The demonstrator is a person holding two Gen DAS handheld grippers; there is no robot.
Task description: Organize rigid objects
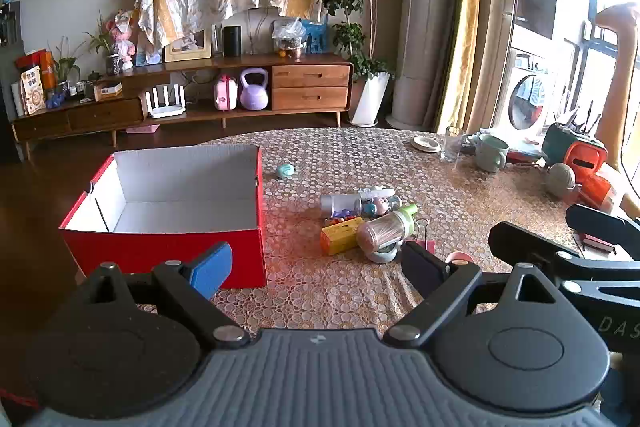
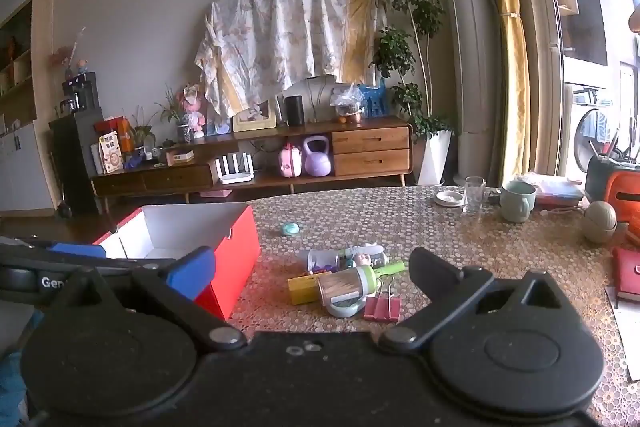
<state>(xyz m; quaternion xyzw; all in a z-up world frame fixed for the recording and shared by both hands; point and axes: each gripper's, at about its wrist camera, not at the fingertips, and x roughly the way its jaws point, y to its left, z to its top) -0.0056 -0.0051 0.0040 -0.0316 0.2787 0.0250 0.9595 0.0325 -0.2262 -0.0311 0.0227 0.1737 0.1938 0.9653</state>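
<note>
An open red box (image 1: 168, 251) with a white inside stands on the table's left; it also shows in the right wrist view (image 2: 236, 251). A pile of small items lies right of it: a toothpick jar (image 1: 386, 231) (image 2: 346, 287), a yellow box (image 1: 340, 235) (image 2: 302, 289), a clear bottle (image 1: 348, 205) (image 2: 340, 259), a tape roll (image 1: 382, 255) (image 2: 344, 309), a pink binder clip (image 2: 382, 307). A teal case (image 1: 285, 171) (image 2: 289, 228) lies apart, farther back. My left gripper (image 1: 316, 269) is open and empty, just short of the pile. My right gripper (image 2: 312, 275) is open and empty.
At the back right stand a glass (image 1: 452, 145), a green mug (image 1: 491, 153), a small dish (image 1: 426, 143), an orange container (image 1: 584, 159) and a round beige object (image 1: 561, 179). A red notebook (image 2: 628, 277) lies at the right. The floor drops off left of the box.
</note>
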